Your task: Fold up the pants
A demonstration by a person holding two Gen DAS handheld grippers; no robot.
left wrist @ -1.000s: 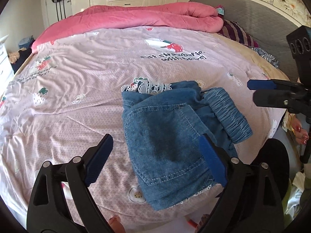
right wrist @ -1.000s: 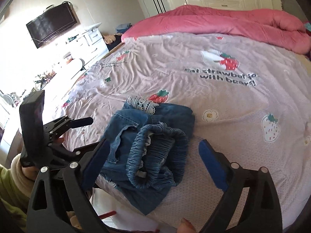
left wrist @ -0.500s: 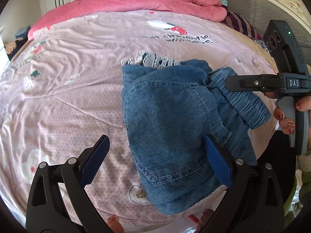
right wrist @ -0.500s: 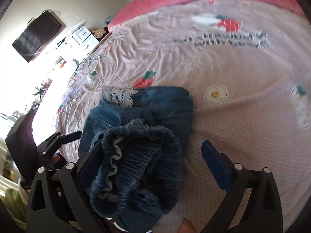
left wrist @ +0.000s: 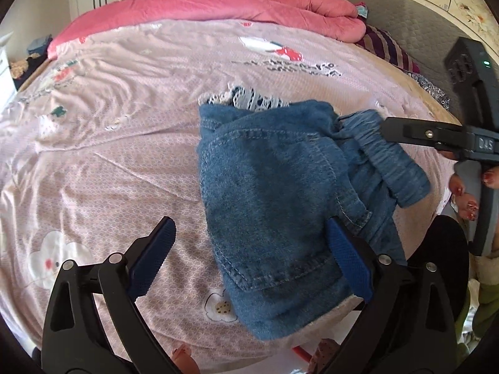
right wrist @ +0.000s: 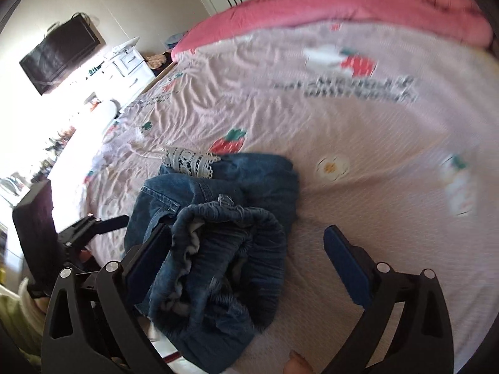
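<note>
1. Lying in a loose bundle near the bed's near edge, the denim pants [left wrist: 274, 193] rest on the pink printed bedsheet [left wrist: 109, 143], well short of the rolled pink quilt [left wrist: 218, 6] at the bed's far side.
2. Left tongs [left wrist: 249, 258] are spread wide and hold nothing; one blue pad hovers over the pants' pocket panel, the other over bare sheet beside the pants. That straddling pose suggests they are lined up to take the near edge of the bundle.
3. Right tongs [right wrist: 246, 255] are also spread, with the gathered elastic waistband [right wrist: 230, 237] sitting between them. The left pad looks to be touching or just beside the waistband, the other well clear of it; nothing is pinched yet.
4. My reading is that each hand is going for a different end of the pants so the bundle can be lifted and shaken flat, so the folding proper has barely begun.
5. Only the left wrist view shows the flat pocket panel with its stitching, the striped pillow [left wrist: 386, 46] beyond the pants, and the right tongs arriving side-on at the waistband.
6. Only the right wrist view, partly motion-blurred, looks into the waistband's open ruffled mouth and shows the wall television [right wrist: 59, 53] far beyond the pants. Both show the lace trim [right wrist: 190, 160] at the pants' far edge.
</note>
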